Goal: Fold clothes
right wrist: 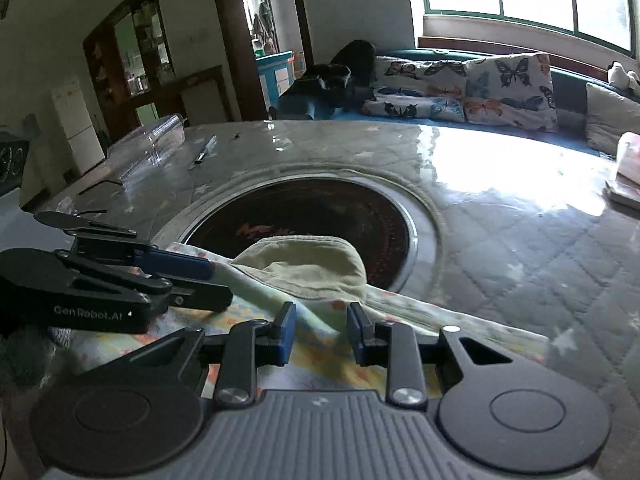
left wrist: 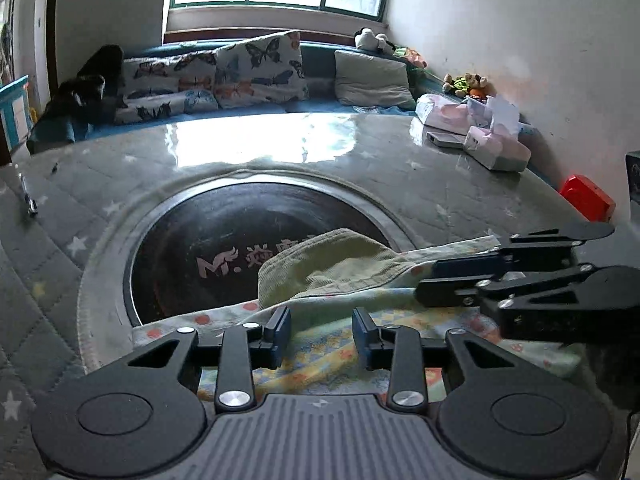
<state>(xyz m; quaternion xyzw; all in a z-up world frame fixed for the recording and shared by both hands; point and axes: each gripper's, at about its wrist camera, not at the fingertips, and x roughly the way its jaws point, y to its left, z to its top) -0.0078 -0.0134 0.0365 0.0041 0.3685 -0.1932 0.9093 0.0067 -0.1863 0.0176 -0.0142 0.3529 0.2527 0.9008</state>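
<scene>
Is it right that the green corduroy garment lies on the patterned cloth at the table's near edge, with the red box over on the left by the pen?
Not quite. In the left wrist view the red box sits at the right edge, near the wall; the pen is on the left. The green corduroy garment does lie on the patterned cloth.

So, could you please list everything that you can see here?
patterned cloth: one, pale with yellow and orange print, near table edge
green garment: one, pale green, on the cloth, overlapping the inset
round inset: one, black, metal-ringed, table centre
table: one, grey quilted cover
butterfly cushions: several, white, under window
plain cushion: one, grey-green, beside them
packs: a few, pink-white, table's far right
red object: one, right edge
pen: one, dark, far left
clear container: one, far left
left gripper: black, over cloth, grip unclear
right gripper: black, over cloth, grip unclear
</scene>
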